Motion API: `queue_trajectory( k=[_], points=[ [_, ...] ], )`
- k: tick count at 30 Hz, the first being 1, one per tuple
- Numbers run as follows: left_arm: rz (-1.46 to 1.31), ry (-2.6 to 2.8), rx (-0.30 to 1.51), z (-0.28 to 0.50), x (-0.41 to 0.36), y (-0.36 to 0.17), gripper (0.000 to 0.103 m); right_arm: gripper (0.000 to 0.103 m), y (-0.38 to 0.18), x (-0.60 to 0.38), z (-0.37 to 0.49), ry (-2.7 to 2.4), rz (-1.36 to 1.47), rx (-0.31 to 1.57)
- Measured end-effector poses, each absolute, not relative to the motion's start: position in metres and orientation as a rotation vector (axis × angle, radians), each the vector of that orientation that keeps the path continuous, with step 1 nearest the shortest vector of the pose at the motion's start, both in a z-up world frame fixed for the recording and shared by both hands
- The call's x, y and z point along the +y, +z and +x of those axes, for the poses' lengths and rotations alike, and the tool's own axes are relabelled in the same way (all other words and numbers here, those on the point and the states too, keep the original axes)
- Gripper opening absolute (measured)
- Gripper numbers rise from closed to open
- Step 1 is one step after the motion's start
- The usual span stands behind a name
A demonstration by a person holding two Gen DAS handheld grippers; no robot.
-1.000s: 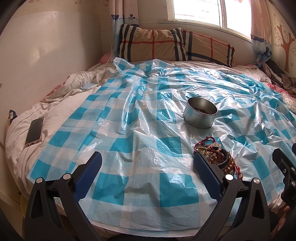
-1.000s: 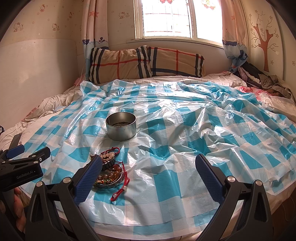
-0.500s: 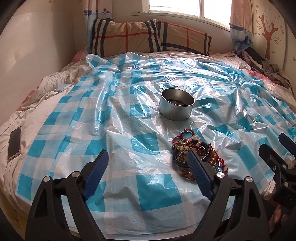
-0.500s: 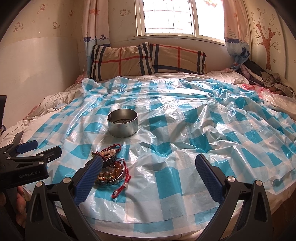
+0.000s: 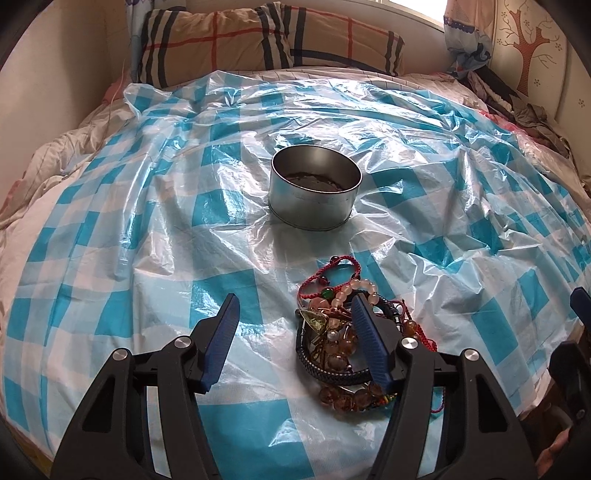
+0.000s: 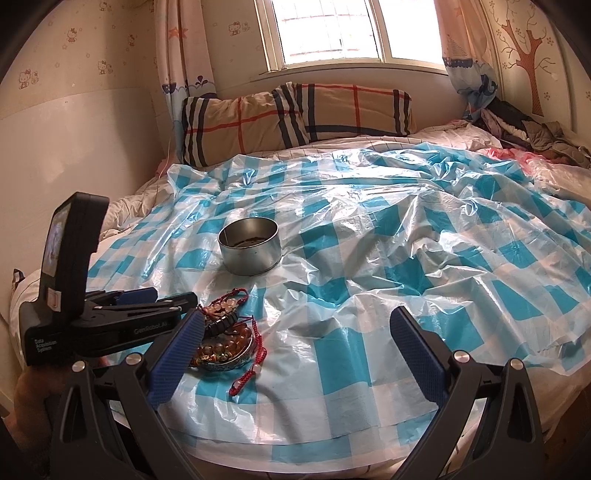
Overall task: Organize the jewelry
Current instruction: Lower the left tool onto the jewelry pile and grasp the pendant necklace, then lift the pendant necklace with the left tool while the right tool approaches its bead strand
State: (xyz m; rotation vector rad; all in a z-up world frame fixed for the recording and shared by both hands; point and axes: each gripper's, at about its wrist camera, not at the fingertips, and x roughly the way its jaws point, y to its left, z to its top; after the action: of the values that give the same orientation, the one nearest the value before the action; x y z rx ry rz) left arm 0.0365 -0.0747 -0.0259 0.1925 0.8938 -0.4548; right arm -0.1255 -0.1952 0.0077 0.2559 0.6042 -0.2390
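Note:
A pile of bracelets and beads point(image 5: 338, 332) lies on the blue-and-white checked plastic sheet point(image 5: 147, 229), with red cords, pale beads and a dark braided band. A round metal tin point(image 5: 314, 192) stands beyond it, something dark inside. My left gripper point(image 5: 295, 314) is open, its right finger point(image 5: 369, 343) over the pile. In the right wrist view the pile point(image 6: 225, 339) lies by my open right gripper point(image 6: 295, 332), behind its left finger point(image 6: 177, 354). The left gripper point(image 6: 177, 301) reaches the pile from the left. The tin point(image 6: 248, 251) stands further back.
The sheet covers a bed with striped pillows point(image 6: 295, 118) at the head under a window point(image 6: 328, 33). A heap of clothes point(image 6: 524, 129) lies at the far right. The bed's front edge point(image 6: 295, 443) is close below the grippers.
My left gripper has moved forward and to the right, down toward the bracelet pile, and its jaws have narrowed. The right gripper has barely moved.

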Motion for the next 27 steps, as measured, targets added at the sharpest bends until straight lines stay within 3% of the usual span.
queue_trajectory(
  k=[1,3,4,6,7,27],
  points=[
    [0.191,-0.467,0.904,0.038,-0.077,-0.028,0.057,0.097,0.008,-0.195,-0.126,-0.237,0.258,0.605],
    [0.195,-0.490,0.924,0.041,-0.082,-0.034,0.037,0.097,0.007,-0.196,-0.126,-0.236,0.261,0.607],
    [0.189,-0.511,0.942,0.042,-0.083,-0.037,0.021,0.097,0.007,-0.197,-0.125,-0.239,0.256,0.614],
    [0.179,-0.519,0.937,0.042,-0.085,-0.038,0.015,0.097,0.006,-0.197,-0.125,-0.237,0.257,0.617],
    [0.176,-0.520,0.931,0.042,-0.084,-0.037,0.004,0.097,0.006,-0.197,-0.125,-0.233,0.262,0.616],
    [-0.213,-0.520,0.684,0.012,0.009,0.017,0.003,0.097,-0.016,-0.152,-0.053,0.088,0.208,0.810]
  ],
)
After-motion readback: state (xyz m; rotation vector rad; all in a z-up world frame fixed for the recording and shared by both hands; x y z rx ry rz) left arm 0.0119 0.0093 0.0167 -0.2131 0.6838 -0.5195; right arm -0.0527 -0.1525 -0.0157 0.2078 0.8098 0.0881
